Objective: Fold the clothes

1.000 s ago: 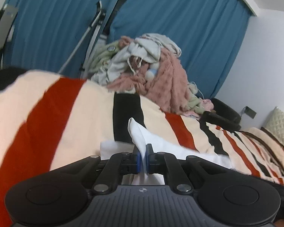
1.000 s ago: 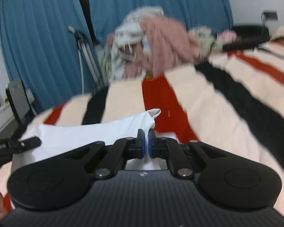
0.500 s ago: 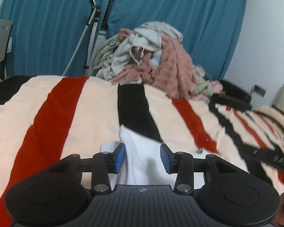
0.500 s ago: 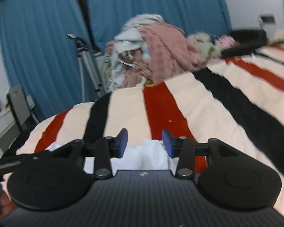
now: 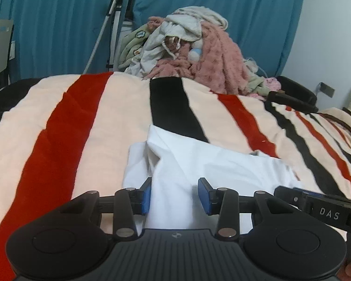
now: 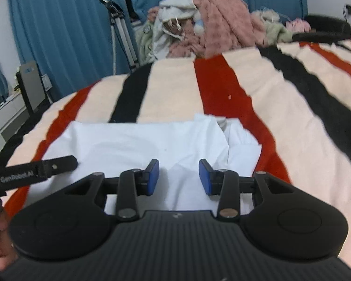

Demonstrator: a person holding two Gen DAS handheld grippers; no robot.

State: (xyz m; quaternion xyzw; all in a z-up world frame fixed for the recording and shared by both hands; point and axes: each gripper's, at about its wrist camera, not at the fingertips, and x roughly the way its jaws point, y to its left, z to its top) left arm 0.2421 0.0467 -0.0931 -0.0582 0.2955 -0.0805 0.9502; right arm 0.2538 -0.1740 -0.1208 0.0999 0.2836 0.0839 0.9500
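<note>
1. Both my pairs of jaws, clamped on pinches of the white garment [image 5: 210, 164] a second ago, now stand apart with the cloth dropped flat onto the striped blanket [image 5: 86, 126].
2. My left gripper [image 5: 174, 195] has its blue pads [image 5: 147, 195] spread, nothing pressed between them; a raised fold of the garment runs forward from the gap, brushing the left pad.
3. My right gripper [image 6: 178, 175] also stands apart, though its jaws are easing inward; the white garment [image 6: 133, 142] lies beneath and ahead of them, untouched by the pads [image 6: 204, 176].
4. Beyond my right jaws, a crumpled corner of the cloth sits slightly to the right (a small grey bit shows there).
5. Far ahead of both jaws, a heap of clothes [image 5: 199, 53] rests against blue curtains [image 5: 49, 23].
</note>
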